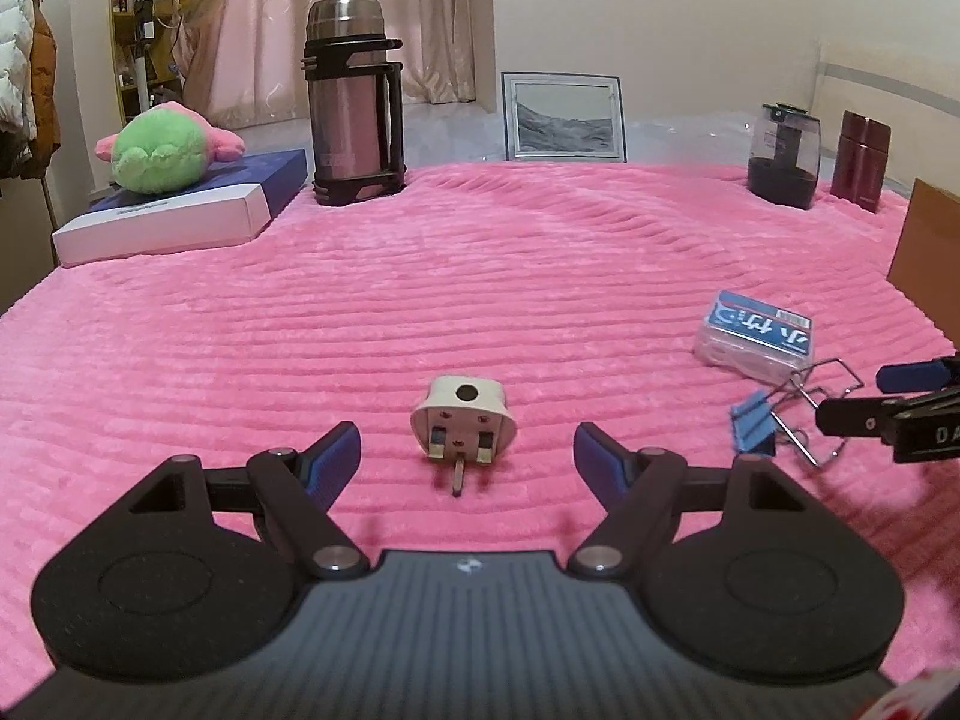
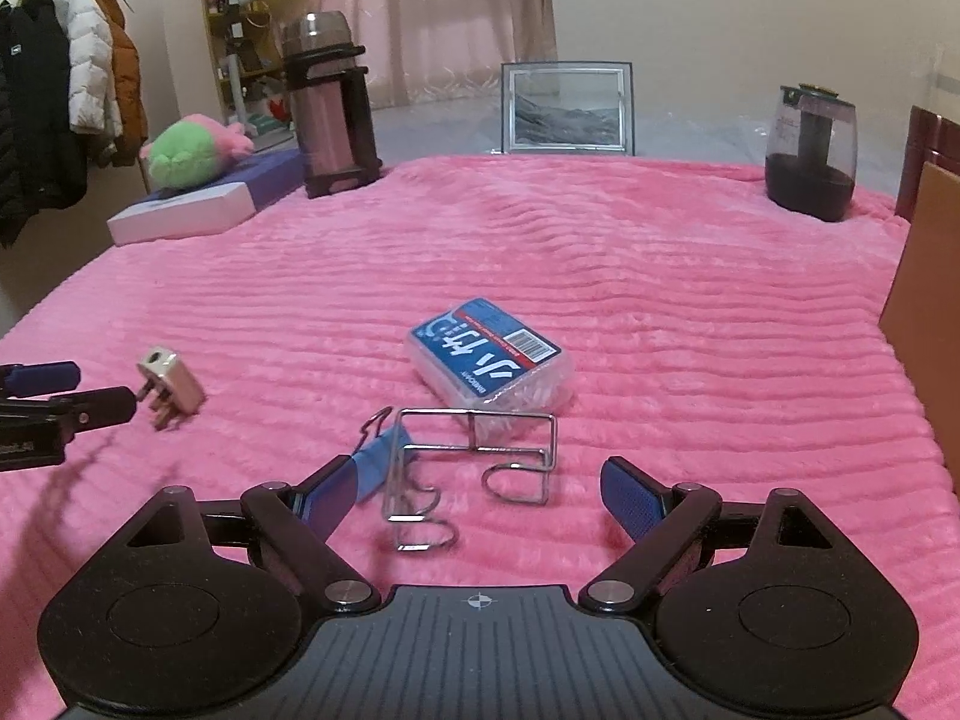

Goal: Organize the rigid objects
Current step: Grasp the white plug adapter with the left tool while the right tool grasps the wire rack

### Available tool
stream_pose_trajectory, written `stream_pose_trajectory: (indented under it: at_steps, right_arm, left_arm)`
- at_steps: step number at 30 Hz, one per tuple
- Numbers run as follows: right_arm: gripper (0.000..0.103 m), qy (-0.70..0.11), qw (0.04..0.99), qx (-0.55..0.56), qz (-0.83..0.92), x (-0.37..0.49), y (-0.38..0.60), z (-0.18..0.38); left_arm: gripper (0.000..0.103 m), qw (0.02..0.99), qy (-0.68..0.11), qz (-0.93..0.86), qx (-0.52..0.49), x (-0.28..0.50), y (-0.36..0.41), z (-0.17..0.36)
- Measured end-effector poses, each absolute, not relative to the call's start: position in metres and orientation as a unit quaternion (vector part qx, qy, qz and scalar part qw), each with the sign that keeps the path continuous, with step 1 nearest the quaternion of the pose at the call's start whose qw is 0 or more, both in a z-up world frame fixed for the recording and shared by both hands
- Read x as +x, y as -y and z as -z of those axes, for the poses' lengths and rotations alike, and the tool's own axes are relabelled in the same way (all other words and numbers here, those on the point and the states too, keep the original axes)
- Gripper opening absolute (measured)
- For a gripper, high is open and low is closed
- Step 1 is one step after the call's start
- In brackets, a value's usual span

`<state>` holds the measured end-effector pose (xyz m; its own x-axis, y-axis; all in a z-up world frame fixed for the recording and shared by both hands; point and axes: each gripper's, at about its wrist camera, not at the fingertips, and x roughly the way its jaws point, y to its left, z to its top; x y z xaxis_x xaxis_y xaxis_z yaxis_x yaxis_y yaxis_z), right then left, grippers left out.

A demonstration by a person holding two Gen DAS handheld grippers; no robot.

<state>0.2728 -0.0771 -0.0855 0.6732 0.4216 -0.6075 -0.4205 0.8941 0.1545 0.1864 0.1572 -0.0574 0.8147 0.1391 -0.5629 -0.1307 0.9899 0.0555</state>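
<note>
Left gripper: jaws stood wide apart, nothing between the pads, aimed at the plug adapter.
Plug adapter: lay on the pink ribbed blanket, well left of the clear plastic box, prongs toward the gripper. It looked light, hard and smooth; the flat white sides seemed the safest hold, not the pins.
Right gripper: jaws spread, empty, just short of the wire rack.
Wire rack: just in front of the clear plastic box, touching a blue binder clip. Thin, stiff and springy by the look; likely to slip unless pinched across a straight bar.
</note>
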Motion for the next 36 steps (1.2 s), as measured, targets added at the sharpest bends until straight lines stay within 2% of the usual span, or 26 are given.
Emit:
stream_pose_trajectory:
  at_steps: [5,14,30,36]
  right_arm:
    - [0.084,-0.329,0.917,0.003,-0.226,0.282,0.073,0.093]
    - [0.064,-0.323,0.920,0.003,-0.221,0.287,0.068,0.097]
    - [0.064,-0.296,0.937,-0.011,-0.188,0.269,0.088,0.080]
    - [0.064,-0.301,0.936,-0.007,-0.181,0.267,0.097,0.081]
  left_arm:
    - [0.074,0.953,-0.295,-0.068,0.005,0.193,-0.160,0.061]
    - [0.074,0.954,-0.295,-0.060,0.001,0.199,-0.161,0.068]
    - [0.073,0.954,-0.294,-0.056,0.001,0.213,-0.169,0.075]
    - [0.060,0.952,-0.303,-0.050,0.015,0.226,-0.171,0.081]
